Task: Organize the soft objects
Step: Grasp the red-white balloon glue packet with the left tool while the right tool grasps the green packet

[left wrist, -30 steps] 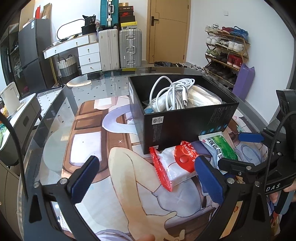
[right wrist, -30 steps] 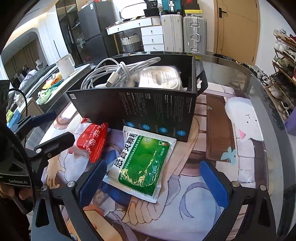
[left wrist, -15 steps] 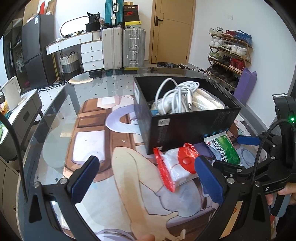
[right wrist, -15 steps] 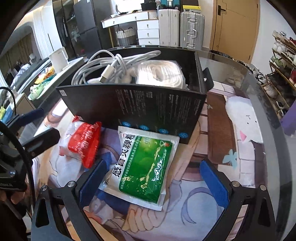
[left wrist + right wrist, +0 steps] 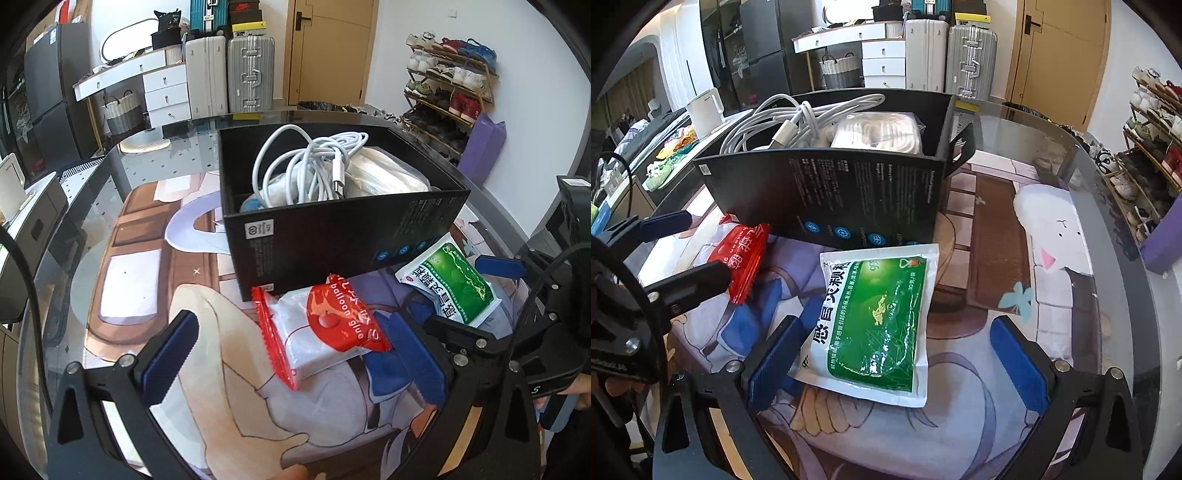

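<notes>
Two pairs of tongs hang spread wide over a glass-topped surface point(image 5: 92, 206) covered by an illustrated mat, neither gripping anything. The left tongs point(image 5: 291, 354) straddle a red-and-white packet of balloon glue point(image 5: 325, 328), which lies flat on the mat between the blue pads: the left pad stands well clear of it, and the right pad lies near its red end, though contact cannot be judged. Just beyond the packet, past the tips of the left tongs, stands an open black cardboard box point(image 5: 332, 236), already holding a coiled white charging cable point(image 5: 310, 166) and a clear-wrapped pale bundle point(image 5: 384, 173) beside it. To the right of the left tongs, a green-and-white medicine sachet point(image 5: 454, 284) lies flat against the foot of the box.

Seen from the right wrist, the right tongs point(image 5: 897, 354) straddle that same sachet point(image 5: 879, 321); its lower left corner overlaps the left blue pad, while the right pad stands well apart from it. The balloon glue packet point(image 5: 746, 258) sits off to the left of the right tongs, with the black arms of the other tool reaching in over it. The box point(image 5: 827, 199) rises straight ahead of the right tongs, cable point(image 5: 798, 122) piled at its near edge.
</notes>
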`<state>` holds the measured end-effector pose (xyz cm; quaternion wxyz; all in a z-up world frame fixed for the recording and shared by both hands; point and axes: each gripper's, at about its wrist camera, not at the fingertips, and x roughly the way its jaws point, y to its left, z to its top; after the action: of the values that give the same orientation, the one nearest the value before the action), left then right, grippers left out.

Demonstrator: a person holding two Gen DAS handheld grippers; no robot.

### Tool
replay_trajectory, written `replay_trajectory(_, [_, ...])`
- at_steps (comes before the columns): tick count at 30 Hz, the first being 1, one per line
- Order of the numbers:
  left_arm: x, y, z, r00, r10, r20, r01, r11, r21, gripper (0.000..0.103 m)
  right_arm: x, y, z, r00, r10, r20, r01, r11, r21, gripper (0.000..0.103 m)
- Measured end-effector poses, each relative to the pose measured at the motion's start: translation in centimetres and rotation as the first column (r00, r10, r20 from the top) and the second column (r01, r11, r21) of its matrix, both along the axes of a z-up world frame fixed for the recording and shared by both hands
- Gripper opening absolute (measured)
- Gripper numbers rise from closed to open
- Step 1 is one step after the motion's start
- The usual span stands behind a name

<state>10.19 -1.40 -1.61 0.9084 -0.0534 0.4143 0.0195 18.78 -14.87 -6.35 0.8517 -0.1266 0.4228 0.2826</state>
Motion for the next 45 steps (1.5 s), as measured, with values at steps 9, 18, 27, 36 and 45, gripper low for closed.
replay_trajectory(9, [0.3,-1.0,-0.6,0.998,-0.02,-0.055,0.023,0.998,0.052,0.102,-0.2,-0.4,0.3,1.0,0.0,0.016,0.0,1.0,0.009,0.084])
replay_trajectory(18, [0.3,-1.1,-0.7,0.998,-0.039,-0.058,0.041,0.999,0.035,0.064,-0.6,-0.5,0.7,1.0,0.02,0.022,-0.02,0.999,0.028,0.06])
replay_trajectory(27, [-0.5,-0.7,0.0,0.998,-0.051,-0.025,0.051,0.998,0.02,0.056,-1.2,-0.7,0.9,0.999,0.037,0.038,-0.038,0.998,0.041,0.047])
replay_trajectory(36, [-1.5,-0.2,1.1,0.999,-0.039,0.014,0.039,0.999,0.017,0.056,-1.9,-0.7,1.3,0.997,0.046,0.058,-0.048,0.998,0.037,0.041])
replay_trajectory(45, [-2.3,0.6,1.9,0.999,-0.022,0.048,0.022,1.0,0.005,0.056,-3.0,-1.0,1.9,0.996,0.049,0.075,-0.052,0.998,0.042,0.036])
